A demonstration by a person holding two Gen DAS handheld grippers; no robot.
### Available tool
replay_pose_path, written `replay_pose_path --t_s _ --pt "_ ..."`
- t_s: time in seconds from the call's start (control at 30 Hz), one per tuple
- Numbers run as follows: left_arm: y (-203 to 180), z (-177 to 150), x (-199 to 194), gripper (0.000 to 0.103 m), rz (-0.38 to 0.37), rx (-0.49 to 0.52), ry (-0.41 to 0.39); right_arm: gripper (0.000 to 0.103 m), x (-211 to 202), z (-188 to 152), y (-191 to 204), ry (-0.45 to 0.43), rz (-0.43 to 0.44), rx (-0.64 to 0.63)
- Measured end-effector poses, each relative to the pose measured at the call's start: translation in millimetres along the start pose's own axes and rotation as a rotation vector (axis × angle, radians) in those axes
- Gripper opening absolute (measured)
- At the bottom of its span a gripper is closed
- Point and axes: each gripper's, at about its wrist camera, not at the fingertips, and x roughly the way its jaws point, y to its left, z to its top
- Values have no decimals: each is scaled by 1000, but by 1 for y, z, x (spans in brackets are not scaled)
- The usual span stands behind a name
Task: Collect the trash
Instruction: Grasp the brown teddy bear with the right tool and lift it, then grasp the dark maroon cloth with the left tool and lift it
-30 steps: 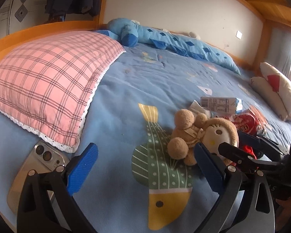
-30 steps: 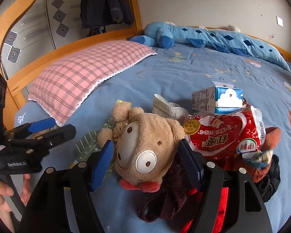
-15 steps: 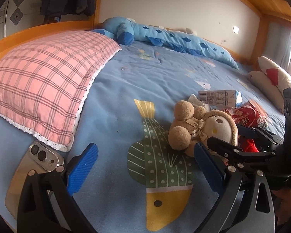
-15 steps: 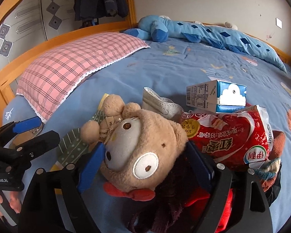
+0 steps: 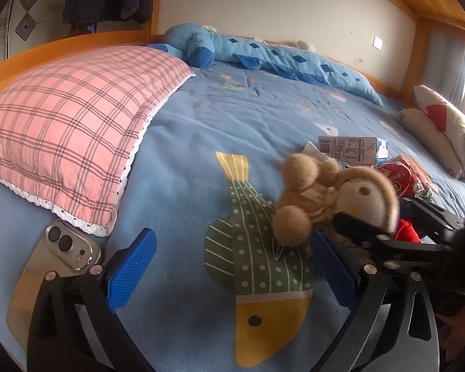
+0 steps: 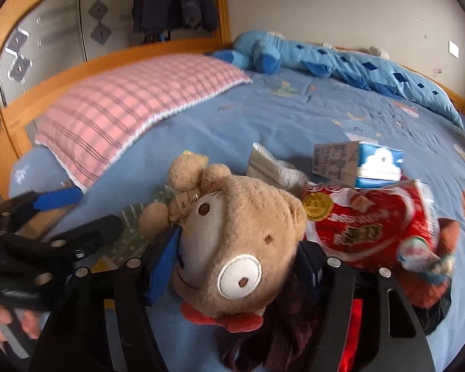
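Note:
A tan teddy bear [image 6: 241, 235] lies on the blue blanket, its head between my right gripper's [image 6: 235, 263] jaws. They are closing, and the left blue pad [image 6: 164, 263] presses its cheek; the right pad is hidden behind the head. Just behind the bear lie a grey face mask [image 6: 272, 167], a blue-and-white milk carton [image 6: 359, 164] and a red snack bag [image 6: 369, 223]. My left gripper [image 5: 232, 269] stands open over a fish print with nothing between its pads; the bear [image 5: 341, 201] is to its right.
A pink plaid pillow [image 5: 71, 124] and a phone [image 5: 52, 266] lie at the left. A long blue plush [image 5: 263, 52] runs along the far wall, with cushions [image 5: 434, 124] at the right. Dark red cloth [image 6: 279, 325] and an orange plush [image 6: 434, 279] lie beside the bear.
The right gripper's jaws spread wide around the bear's head, then narrowed onto it. The bear looks blurred and slightly shifted in the left wrist view. The left gripper has hardly moved.

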Motion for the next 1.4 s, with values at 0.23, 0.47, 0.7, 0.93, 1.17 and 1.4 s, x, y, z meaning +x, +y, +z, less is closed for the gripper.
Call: replay_pose_path --t_s 0.23,0.47,0.7,0.93,1.17,1.4 --pt "-11 0 -15 99 -27 9 -24 65 -50 0 -18 -98 0 97" --pt "-47 -7 -18 99 -66 77 3 65 -120 -1 -54 -202 -54 172" --pt "-95 -14 -10 99 -97 149 31 65 -154 -14 -81 -233 -69 231" --pt "-118 -7 24 99 -102 65 112 65 -164 -30 -97 -241 -83 257" --pt "-130 -3 55 99 -57 39 178 65 -160 -34 -106 -234 -64 271" --pt "-136 -9 72 89 -58 75 234 65 -151 -36 -112 -213 -37 289"
